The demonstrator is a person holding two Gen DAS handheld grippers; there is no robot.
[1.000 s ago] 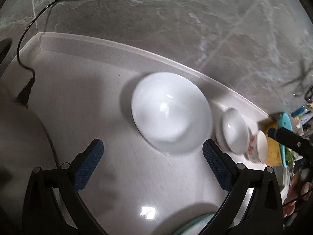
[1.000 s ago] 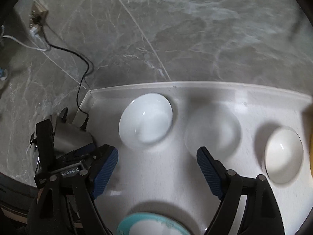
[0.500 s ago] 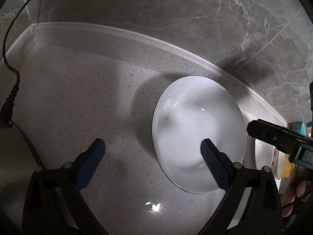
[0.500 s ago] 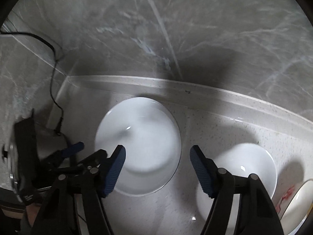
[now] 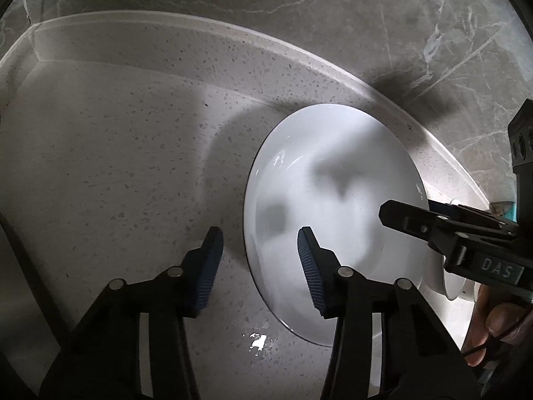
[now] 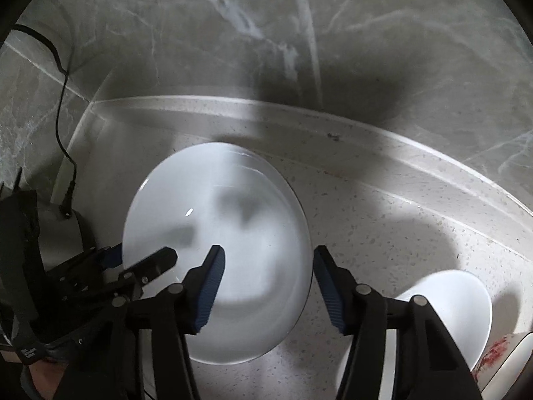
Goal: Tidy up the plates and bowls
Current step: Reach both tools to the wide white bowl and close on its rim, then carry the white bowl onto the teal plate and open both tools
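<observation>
Left wrist view: a large white bowl (image 5: 336,200) is seen standing upright on the speckled worktop (image 5: 116,150), close to the raised back edge below the grey marble wall (image 5: 299,0). The left tongs (image 5: 258,260) are placed astride the bowl's left rim, one blue pad outside on the worktop side and the other inside the bowl; the jaws are closing, and no pad is seen pressing on the rim. In the right wrist view, the right tongs (image 6: 266,283) are set astride the opposite rim of the same bowl, their jaws likewise closing with the rim between them but not gripped. A smaller white bowl (image 6: 456,306) is seen just beside, to the right, partly hidden behind the tongs.
</observation>
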